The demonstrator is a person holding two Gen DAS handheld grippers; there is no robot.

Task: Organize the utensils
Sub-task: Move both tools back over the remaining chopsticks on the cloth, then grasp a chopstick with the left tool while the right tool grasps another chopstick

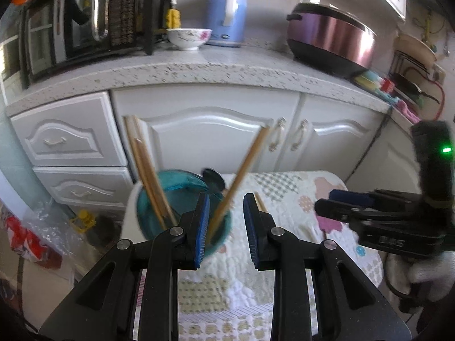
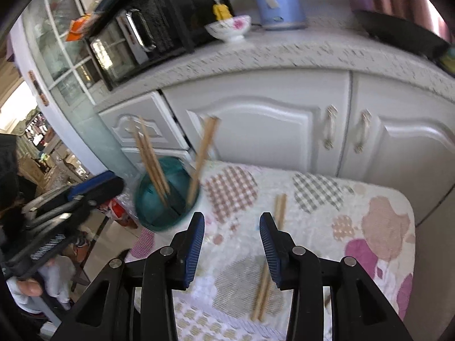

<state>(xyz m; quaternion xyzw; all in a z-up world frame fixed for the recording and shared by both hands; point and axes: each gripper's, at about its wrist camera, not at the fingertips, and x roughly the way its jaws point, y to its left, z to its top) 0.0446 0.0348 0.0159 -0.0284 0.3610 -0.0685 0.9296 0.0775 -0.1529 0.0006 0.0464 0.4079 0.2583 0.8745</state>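
Left gripper (image 1: 226, 221) jaws apart, empty; right gripper (image 2: 231, 244) likewise, over loose chopstick pair (image 2: 268, 258) on quilted tabletop (image 2: 378, 199). Teal cup (image 2: 162, 196) already holds several chopsticks (image 2: 150, 162). Judged mostly done; that pair remains.

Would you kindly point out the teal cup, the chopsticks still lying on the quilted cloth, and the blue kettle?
teal cup (image 2: 148, 216), right wrist view, on its front wall.
chopsticks on the cloth (image 2: 280, 209), right wrist view, on the upper shafts.
blue kettle (image 1: 219, 14), left wrist view, on its body left of the handle.
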